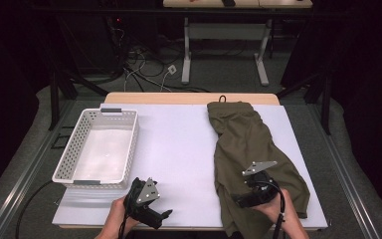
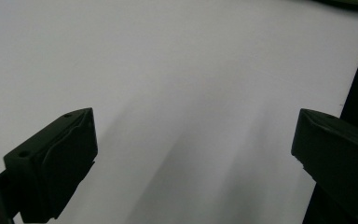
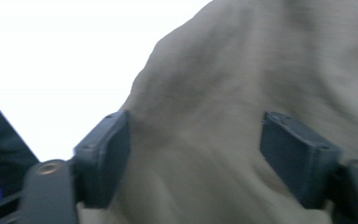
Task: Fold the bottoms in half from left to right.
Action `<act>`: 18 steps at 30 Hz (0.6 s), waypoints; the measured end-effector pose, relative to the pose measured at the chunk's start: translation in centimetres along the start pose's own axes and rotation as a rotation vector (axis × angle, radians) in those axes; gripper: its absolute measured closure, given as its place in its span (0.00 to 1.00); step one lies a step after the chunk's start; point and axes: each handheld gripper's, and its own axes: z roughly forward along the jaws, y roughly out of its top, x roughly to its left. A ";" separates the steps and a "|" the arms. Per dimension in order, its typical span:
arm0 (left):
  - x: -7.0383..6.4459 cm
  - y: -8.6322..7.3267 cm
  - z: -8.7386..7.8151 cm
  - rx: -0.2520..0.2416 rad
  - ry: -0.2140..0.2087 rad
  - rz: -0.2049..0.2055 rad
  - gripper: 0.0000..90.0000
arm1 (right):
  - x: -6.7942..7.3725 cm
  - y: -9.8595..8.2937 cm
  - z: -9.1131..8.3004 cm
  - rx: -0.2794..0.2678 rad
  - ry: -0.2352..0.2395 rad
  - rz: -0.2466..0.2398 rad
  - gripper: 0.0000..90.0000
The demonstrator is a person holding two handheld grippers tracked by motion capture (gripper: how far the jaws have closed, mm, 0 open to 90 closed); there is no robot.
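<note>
Right gripper [image 3: 196,154] over olive garment [image 1: 251,154] near tabletop's [image 1: 179,144] front-right corner, jaws apart; left gripper [image 2: 193,158] at front edge, jaws apart.

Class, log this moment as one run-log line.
left gripper: open, over bare table | right gripper: open above olive garment | basket: empty

A white surface [image 1: 179,144] with a wooden far edge stands on grey carpet floor [image 1: 219,74]. Beyond it, a second table [image 1: 226,30] on white legs stands well apart, with loose cables [image 1: 144,64] lying on the floor beside it. Dark curtains [image 1: 363,74] close both sides, leaving the room dim.
</note>
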 end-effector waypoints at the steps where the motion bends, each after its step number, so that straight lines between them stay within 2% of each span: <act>1: 0.1 0.0 0.1 0.000 0.001 -0.002 0.00 | 0.1 0.1 0.5 0.013 0.002 -0.004 0.46; 3: 0.2 0.0 0.1 0.002 -0.001 -0.005 0.00 | 0.0 0.4 1.4 0.041 0.014 -0.012 0.56; 4: 0.2 0.0 0.2 0.004 -0.001 -0.008 0.00 | 0.0 0.5 1.8 0.050 0.018 -0.011 0.55; 6: 0.0 0.0 0.0 0.001 0.001 0.000 0.00 | 0.0 0.7 1.8 0.050 -0.004 -0.017 0.47; 8: 0.1 -0.1 -0.1 -0.002 0.002 -0.001 0.00 | -0.1 0.9 0.9 -0.003 -0.007 -0.002 0.37; 10: 0.1 -0.1 0.0 0.000 0.004 -0.003 0.00 | 0.3 0.9 0.1 -0.019 -0.013 -0.004 0.34; 12: 0.0 0.0 0.0 0.002 0.001 -0.003 0.00 | 1.1 0.9 -0.1 -0.020 0.010 -0.025 0.33; 13: 0.0 0.0 0.0 0.003 0.001 0.001 0.00 | 1.5 0.9 0.0 -0.015 0.025 -0.033 0.36; 15: -0.1 0.0 0.0 0.005 -0.001 0.002 0.00 | 2.2 0.9 1.0 0.015 0.040 -0.062 0.50; 16: -0.2 0.0 0.0 0.001 0.002 0.002 0.00 | 2.3 0.8 1.7 0.030 0.047 -0.069 0.62; 18: -0.1 0.0 0.0 0.002 0.002 0.001 0.00 | 2.4 0.8 3.1 0.074 0.016 -0.076 0.82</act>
